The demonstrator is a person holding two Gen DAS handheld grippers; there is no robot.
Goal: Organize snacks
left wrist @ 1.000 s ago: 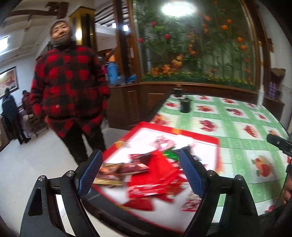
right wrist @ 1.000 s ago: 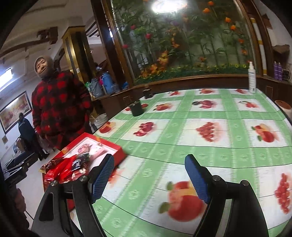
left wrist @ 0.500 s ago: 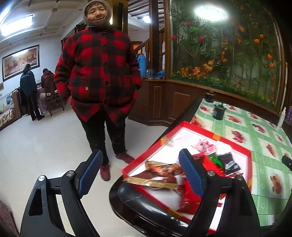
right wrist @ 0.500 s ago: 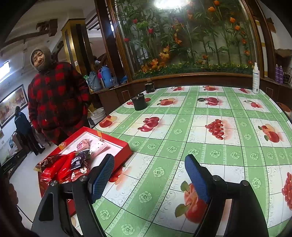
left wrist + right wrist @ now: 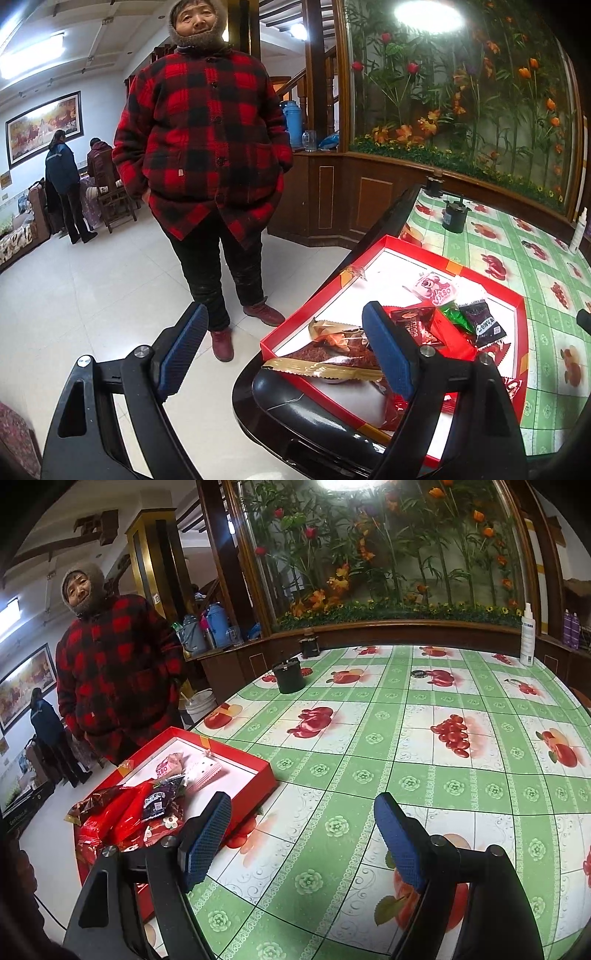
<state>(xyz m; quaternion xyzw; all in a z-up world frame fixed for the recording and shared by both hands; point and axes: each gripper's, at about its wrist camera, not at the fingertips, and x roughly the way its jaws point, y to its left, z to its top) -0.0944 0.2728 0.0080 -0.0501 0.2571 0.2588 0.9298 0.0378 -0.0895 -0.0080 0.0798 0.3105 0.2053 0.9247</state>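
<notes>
A shallow red box (image 5: 391,242) (image 5: 236,753) with a white floor sits at the table's near left corner. Several snack packets lie in it: a pink one (image 5: 434,290), a dark purple one (image 5: 485,323) (image 5: 159,801), a brown and gold one (image 5: 332,356) and red wrappers (image 5: 118,816). My left gripper (image 5: 284,336) is open and empty, hanging over the floor just left of the box, its right finger in front of the packets. My right gripper (image 5: 303,830) is open and empty above the tablecloth, just right of the box.
The table (image 5: 424,760) wears a green and white fruit-print cloth. A black cup (image 5: 289,679), a small dark jar (image 5: 309,647) and a white spray bottle (image 5: 527,637) stand at its far side. A person in a red checked coat (image 5: 203,147) stands close beside the box. A black chair back (image 5: 291,406) sits below the box.
The left wrist view has swung left off the box toward the floor and the standing person. The right gripper drew back a little over the tablecloth. Both grippers stayed open.
</notes>
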